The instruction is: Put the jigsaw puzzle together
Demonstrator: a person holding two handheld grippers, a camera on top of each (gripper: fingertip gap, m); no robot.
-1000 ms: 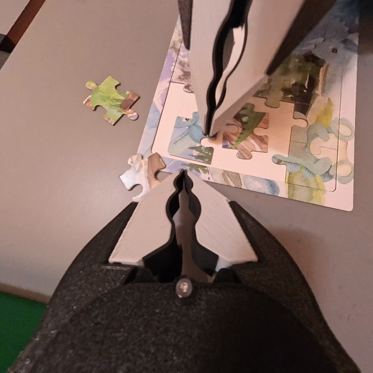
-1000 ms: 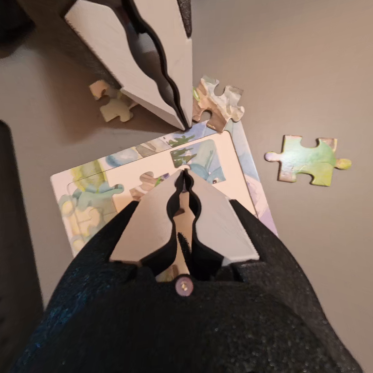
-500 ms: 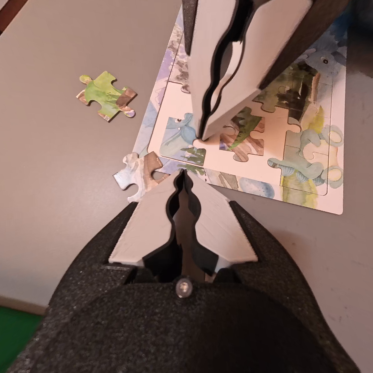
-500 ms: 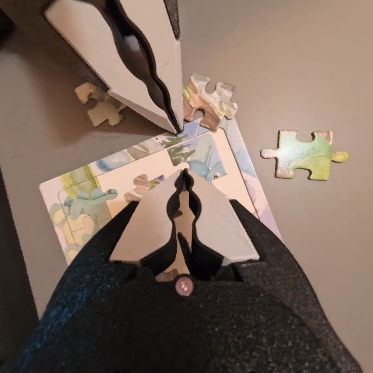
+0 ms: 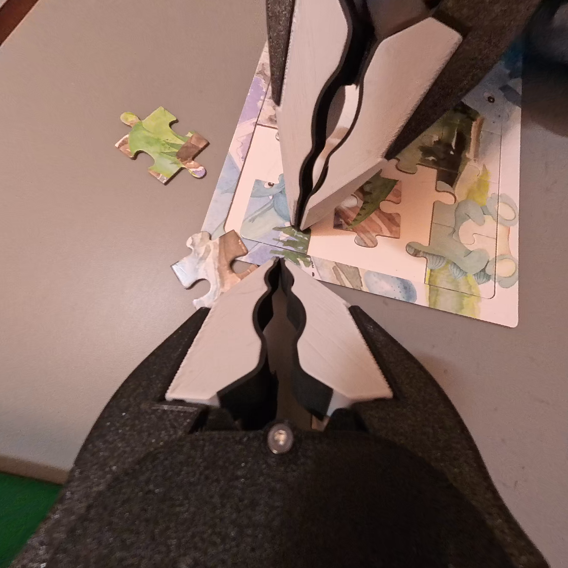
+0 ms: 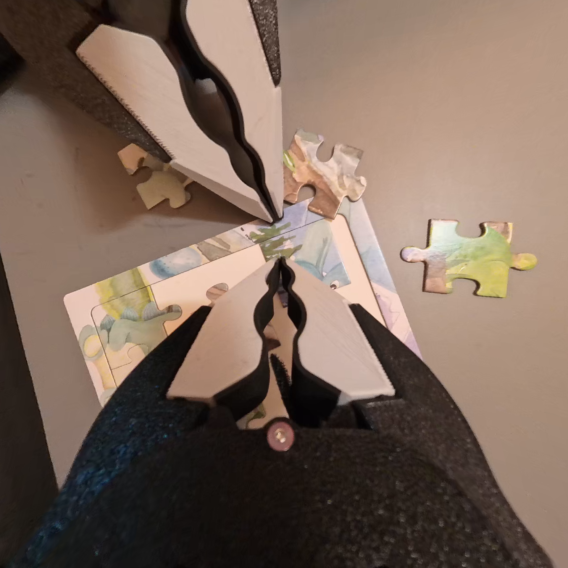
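The puzzle tray [image 5: 396, 302] lies on the grey table, also in the right wrist view [image 6: 76, 304]. A blue dinosaur piece [image 5: 264, 212] [image 6: 325, 255] sits in its near left corner. A brown-green piece [image 5: 368, 215] lies loose in the tray's middle. Joined pieces [image 5: 470, 242] [image 6: 132, 329] fill the right side. My right gripper [image 5: 299, 227] [image 6: 280, 261] is shut and empty, its tip on the blue piece's corner. My left gripper [image 5: 279, 261] [image 6: 275, 218] is shut and empty, its tip at the tray's near rim.
A green piece [image 5: 163, 147] [image 6: 470, 261] lies on the table left of the tray. A grey-brown piece [image 5: 212, 264] [image 6: 322, 178] touches the tray's corner beside my left fingers. A pale piece [image 6: 159, 184] lies half hidden behind the left gripper. Green floor [image 5: 24, 504] shows past the table edge. Left and right tips are no more than a few centimetres apart.
The right gripper's tip has slid along the blue piece toward the tray's near edge and my left gripper. Both grippers stay shut.
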